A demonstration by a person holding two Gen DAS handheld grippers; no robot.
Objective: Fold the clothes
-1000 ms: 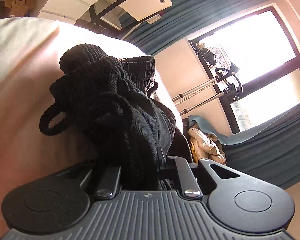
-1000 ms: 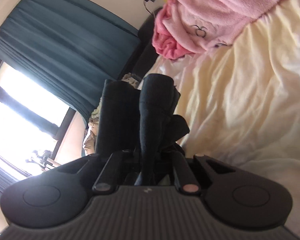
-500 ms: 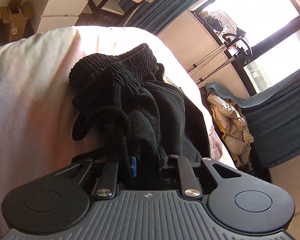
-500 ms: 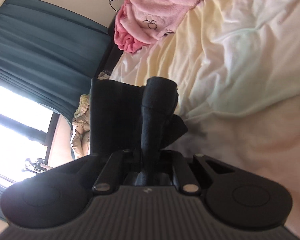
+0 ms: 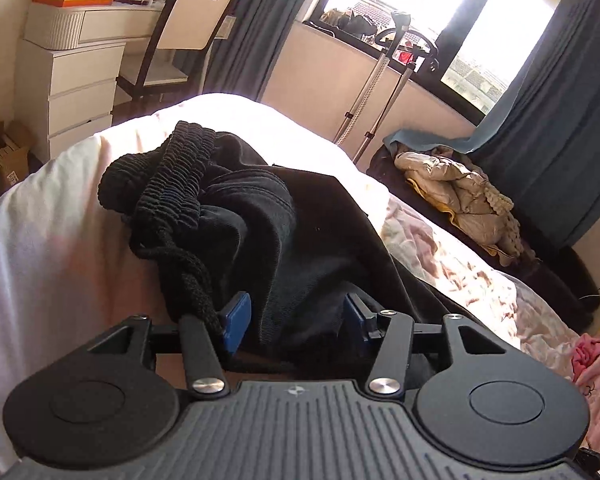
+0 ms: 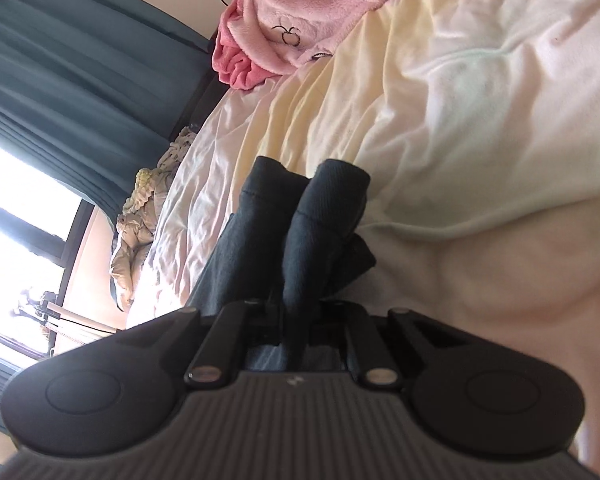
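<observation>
We see the bed (image 5: 52, 240) under a cream sheet; black trousers (image 5: 260, 216) lie mid-frame on it, and a pink blanket (image 6: 300, 20) at upper centre of the right view.

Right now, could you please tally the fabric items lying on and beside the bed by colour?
Black: 1, the black drawstring trousers with a ribbed waistband on the cream bedsheet.
Pink: 1, the pink fleece garment at the far end of the bed.
Beige: 1, the beige quilted puffer jacket beside the bed.
Total: 3
</observation>
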